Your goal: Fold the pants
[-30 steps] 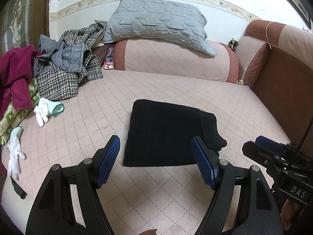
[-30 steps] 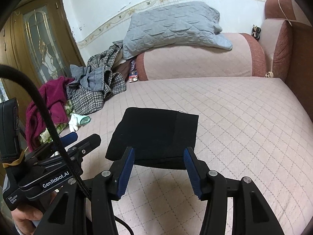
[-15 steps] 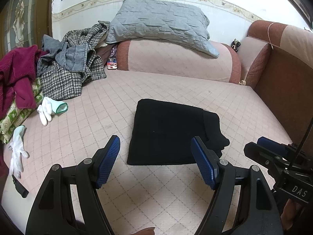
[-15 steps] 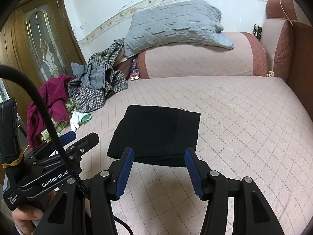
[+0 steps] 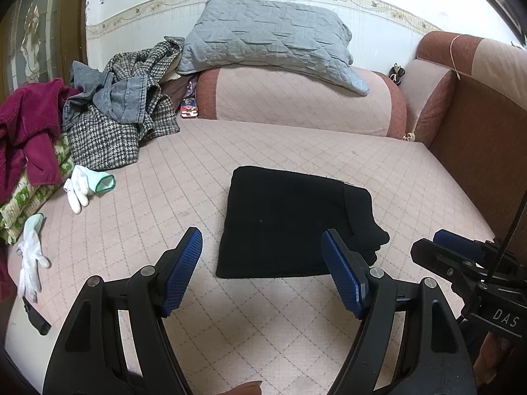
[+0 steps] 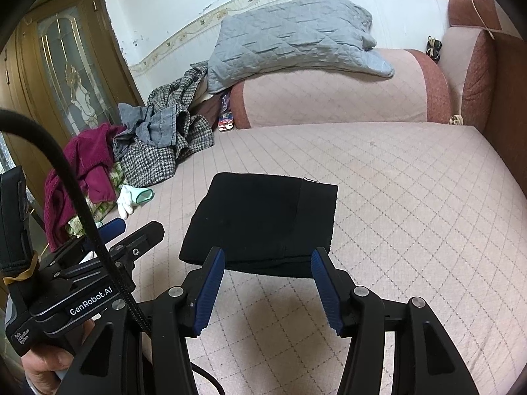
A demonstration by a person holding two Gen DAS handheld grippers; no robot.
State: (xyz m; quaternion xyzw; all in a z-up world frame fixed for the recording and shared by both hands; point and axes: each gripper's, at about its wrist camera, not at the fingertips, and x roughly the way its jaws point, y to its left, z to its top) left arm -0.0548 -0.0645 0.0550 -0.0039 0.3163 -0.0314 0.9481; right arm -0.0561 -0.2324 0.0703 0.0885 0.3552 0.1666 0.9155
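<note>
Pants: I see the black pants (image 5: 290, 220) folded into a compact rectangle, lying flat on the pink quilted sofa seat (image 5: 296, 144), roughly mid-seat; in the right wrist view the same bundle (image 6: 263, 220) shows a doubled near edge.
Left gripper: my left gripper (image 5: 263, 263) hangs above the seat just short of the pants' near edge, its blue-padded fingers (image 5: 182, 270) spread wide with nothing between them.
Right gripper: my right gripper (image 6: 268, 283) sits at the near edge of the pants, jaws parted and empty; whether the tips touch the cloth I cannot tell.
Relative position: the right gripper appears at the right border of the left wrist view, the left gripper at the left border of the right wrist view, so the two are side by side.
Backrest: a grey quilted blanket (image 5: 270, 39) lies on the rounded cushion (image 5: 296, 98).
Left end of seat: a heap of clothes (image 5: 118, 112), a maroon garment (image 5: 26, 125) beside it.
Loose items: white gloves (image 5: 82, 184) near the heap, well apart from the pants.
</note>
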